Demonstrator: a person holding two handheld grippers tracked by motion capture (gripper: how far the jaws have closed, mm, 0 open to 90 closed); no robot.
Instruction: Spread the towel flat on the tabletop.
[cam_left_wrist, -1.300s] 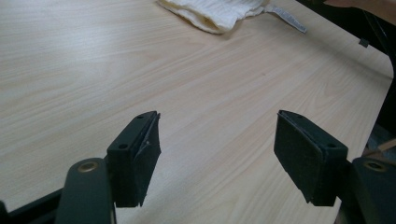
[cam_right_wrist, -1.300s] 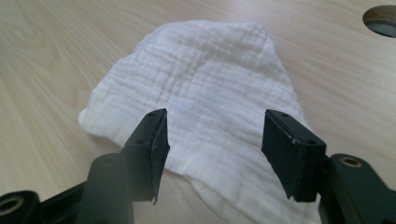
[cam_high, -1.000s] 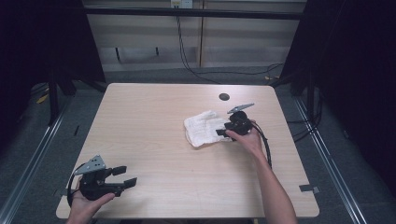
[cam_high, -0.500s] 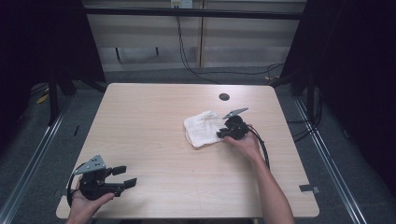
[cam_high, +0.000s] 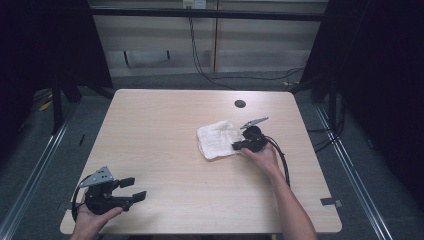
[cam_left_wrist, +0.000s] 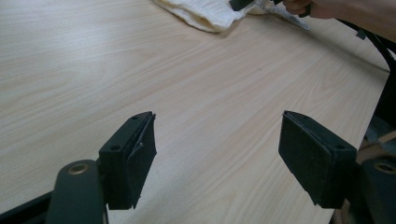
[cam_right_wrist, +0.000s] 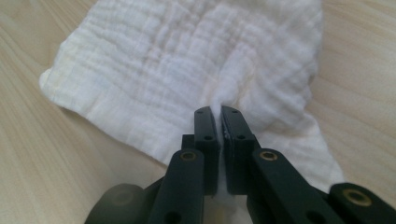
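Lab recording booth, black curtains (cam_high: 45, 45), metal floor rails (cam_high: 35, 165), lone wooden table (cam_high: 165, 135)

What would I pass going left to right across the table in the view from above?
Left gripper, held open at the table's near left corner → white cloth → right gripper, pinching the cloth's right edge → a cable trailing beside the forearm.
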